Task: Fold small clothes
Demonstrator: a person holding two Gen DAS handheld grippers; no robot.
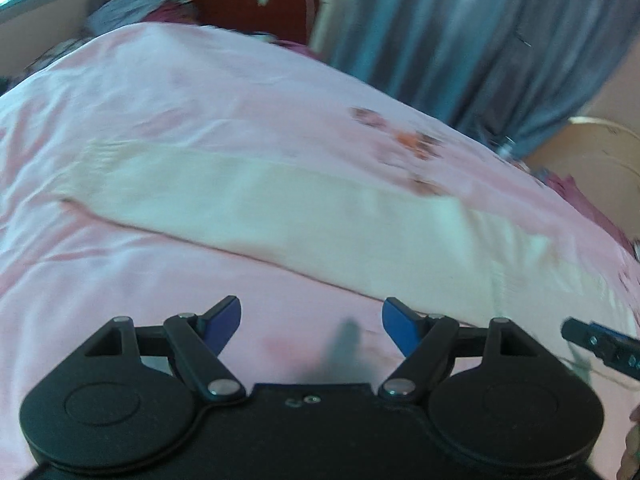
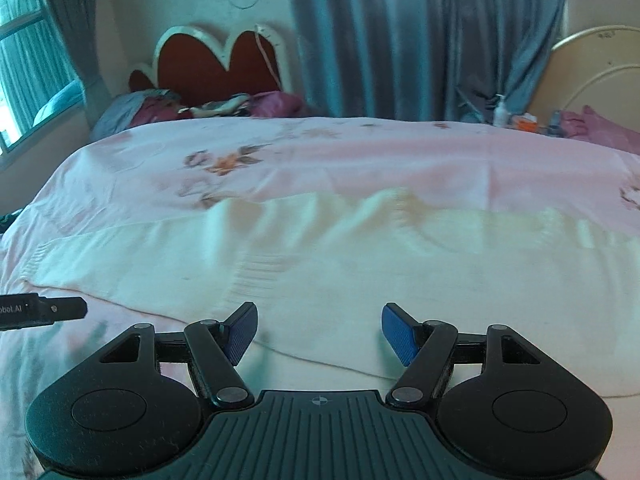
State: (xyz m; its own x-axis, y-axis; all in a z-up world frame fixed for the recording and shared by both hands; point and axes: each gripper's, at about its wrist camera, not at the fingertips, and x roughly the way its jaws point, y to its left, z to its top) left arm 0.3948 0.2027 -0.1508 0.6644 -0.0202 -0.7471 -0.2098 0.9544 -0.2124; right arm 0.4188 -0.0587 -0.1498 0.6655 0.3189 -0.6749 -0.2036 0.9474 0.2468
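A cream-white garment (image 1: 304, 208) lies spread flat across the pink floral bedsheet (image 1: 200, 92). In the right wrist view the garment (image 2: 360, 264) fills the middle, with ribbed edges and a rumpled far edge. My left gripper (image 1: 312, 326) is open and empty, above the sheet just short of the garment's near edge. My right gripper (image 2: 319, 332) is open and empty, over the garment's near edge. The right gripper's tip (image 1: 600, 346) shows at the right of the left wrist view; the left gripper's tip (image 2: 44, 312) shows at the left of the right wrist view.
A red heart-shaped headboard (image 2: 216, 64) and piled bedding (image 2: 208, 106) stand at the bed's far end. Grey-blue curtains (image 2: 420, 32) hang behind. A bottle and small items (image 2: 516, 118) sit at the far right by a white round frame (image 2: 596, 64). A window (image 2: 28, 60) is at the left.
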